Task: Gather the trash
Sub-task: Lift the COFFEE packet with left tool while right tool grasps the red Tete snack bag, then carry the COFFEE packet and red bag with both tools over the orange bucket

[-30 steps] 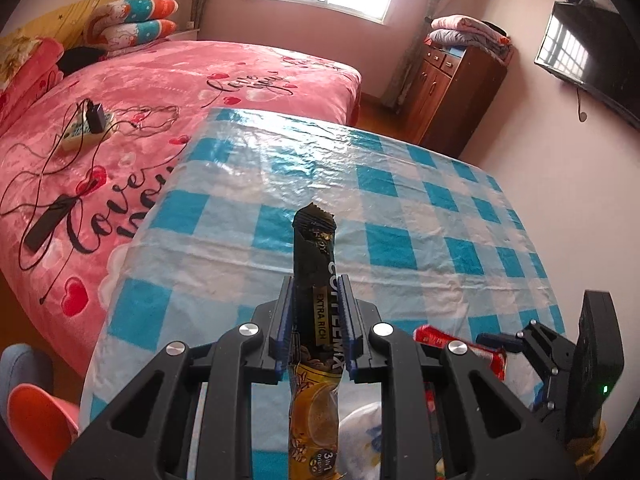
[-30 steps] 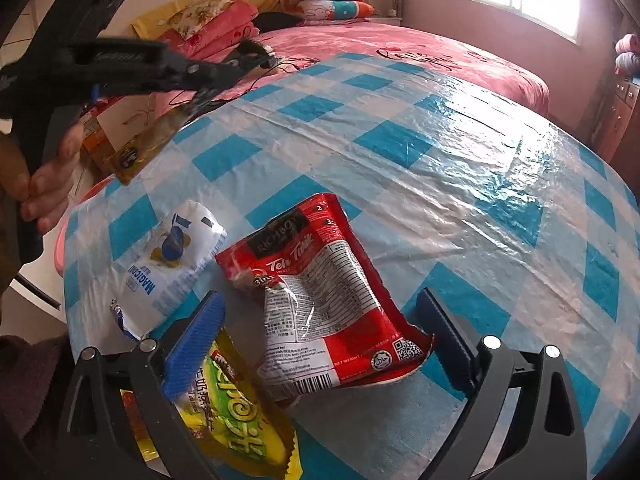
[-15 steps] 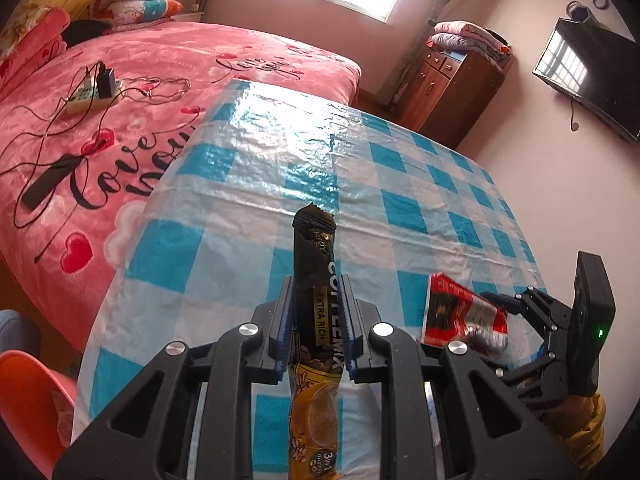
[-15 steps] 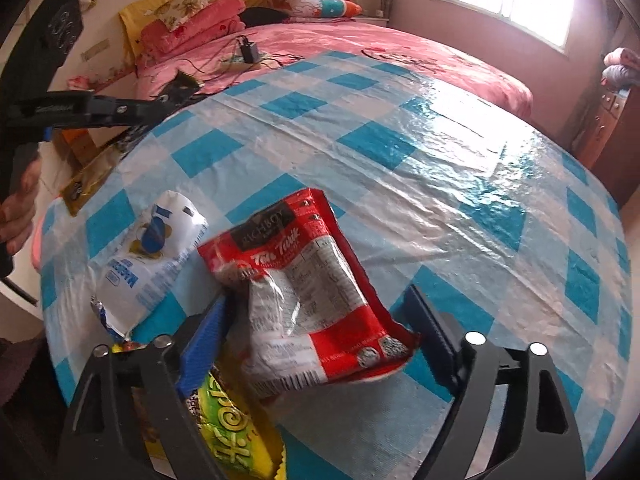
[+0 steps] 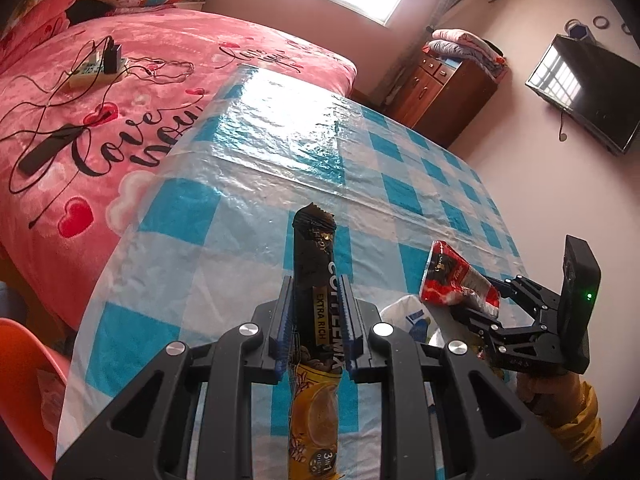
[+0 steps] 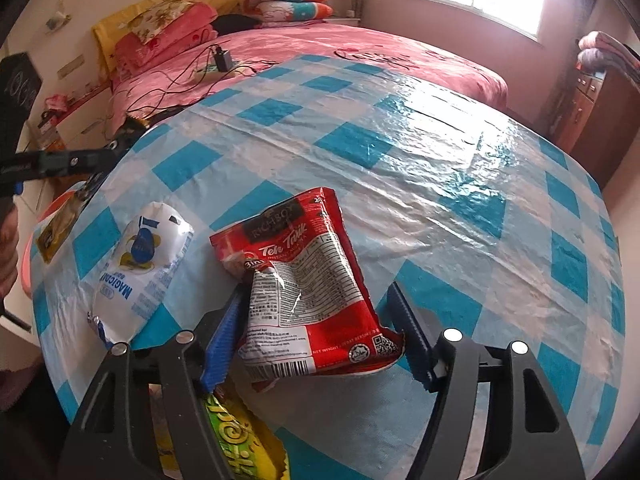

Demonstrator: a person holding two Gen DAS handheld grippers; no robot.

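Note:
My left gripper (image 5: 314,300) is shut on a black and yellow coffee-mix sachet (image 5: 316,280) and holds it above the checked table (image 5: 248,184). My right gripper (image 6: 316,308) holds a red Teh Tarik packet (image 6: 304,276) between its jaws, lifted off the table; the packet also shows in the left wrist view (image 5: 456,278). A white Magicom packet (image 6: 140,268) lies on the table to its left. A green and yellow wrapper (image 6: 236,436) lies under the right gripper's left finger.
A pink bed (image 5: 100,92) with cables and a charger lies beyond the table. A wooden cabinet (image 5: 444,88) stands at the far wall. An orange chair (image 5: 24,364) stands at the table's left edge.
My right gripper has narrowed its jaws around the red packet and lifted it off the table. My left gripper has pulled back and risen with the sachet.

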